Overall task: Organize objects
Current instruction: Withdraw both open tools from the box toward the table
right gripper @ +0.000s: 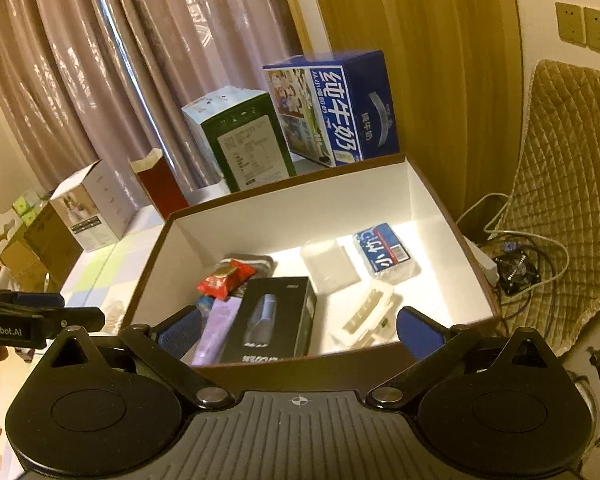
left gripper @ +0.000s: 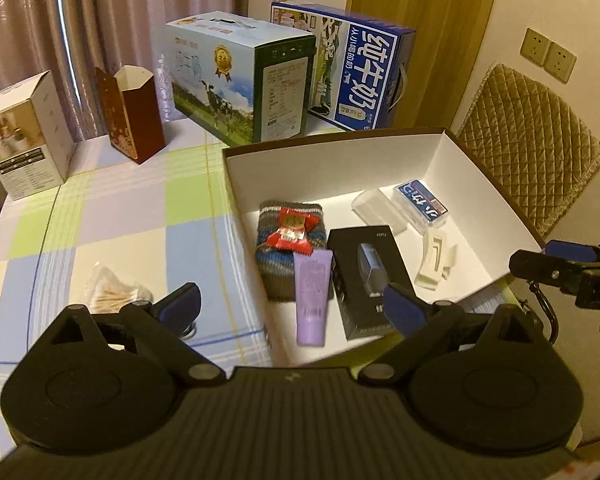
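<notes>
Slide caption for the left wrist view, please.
Open left gripper hovers over the white box holding a purple tube, black carton and red snack packet.

Pale mauve curtains (left gripper: 40,20) hang in shiny folds across the back of the room, catching a streak of light. To their right runs a wood-grain panel (right gripper: 412,60) (a door or wardrobe side, hard to tell), then a cream wall (left gripper: 540,4) with two beige sockets (left gripper: 548,54) side by side. A chair with a quilted tan cover (right gripper: 572,184) stands near the wall, cables (right gripper: 540,248) trailing at its foot. The desk (left gripper: 112,208) wears a checked cloth in green, lilac and cream. The lighting is warm and dim.
</notes>
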The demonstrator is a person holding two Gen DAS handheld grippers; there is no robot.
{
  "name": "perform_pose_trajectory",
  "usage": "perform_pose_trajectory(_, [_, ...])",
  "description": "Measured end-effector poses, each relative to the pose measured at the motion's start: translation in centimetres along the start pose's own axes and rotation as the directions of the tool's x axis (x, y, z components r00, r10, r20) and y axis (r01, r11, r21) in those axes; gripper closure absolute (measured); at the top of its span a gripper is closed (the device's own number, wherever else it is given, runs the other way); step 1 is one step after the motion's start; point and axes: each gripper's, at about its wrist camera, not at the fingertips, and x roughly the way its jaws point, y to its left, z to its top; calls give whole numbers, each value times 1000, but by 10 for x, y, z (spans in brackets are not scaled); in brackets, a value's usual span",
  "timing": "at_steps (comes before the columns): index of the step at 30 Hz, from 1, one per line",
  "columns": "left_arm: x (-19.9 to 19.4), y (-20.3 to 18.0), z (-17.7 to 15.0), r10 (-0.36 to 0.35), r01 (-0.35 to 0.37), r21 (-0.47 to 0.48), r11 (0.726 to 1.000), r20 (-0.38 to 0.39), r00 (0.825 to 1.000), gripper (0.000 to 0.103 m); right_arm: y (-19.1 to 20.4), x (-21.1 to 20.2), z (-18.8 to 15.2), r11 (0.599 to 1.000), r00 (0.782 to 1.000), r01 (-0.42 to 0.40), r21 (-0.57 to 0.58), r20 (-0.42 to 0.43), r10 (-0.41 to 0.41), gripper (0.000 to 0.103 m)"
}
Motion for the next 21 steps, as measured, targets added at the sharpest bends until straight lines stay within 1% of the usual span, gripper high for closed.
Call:
perform_pose_trajectory(7, [-24, 9, -23, -5, 5, -11, 1000, -4, 1000, 7, 21, -17, -17, 1000, 1000, 5, 2, 0, -5, 2])
perform_pose_trajectory(10, [-32, 14, -34, -10, 9, -17, 1000, -19, 1000, 7, 31, -22, -28, 1000, 1000, 6, 9, -10, -6, 2])
perform_pose_trajectory(16, [-48, 30, -57, -7, 6, -34, 999, -43, 999, 7, 57, -26, -49, 1000, 999, -6, 14, -48, 7, 2])
perform_pose_trajectory(21, [-53, 47, -74, 17, -21, -48, 999, -77, 997, 7, 84, -20, -65, 999, 995, -34, 15, -89, 35, 2])
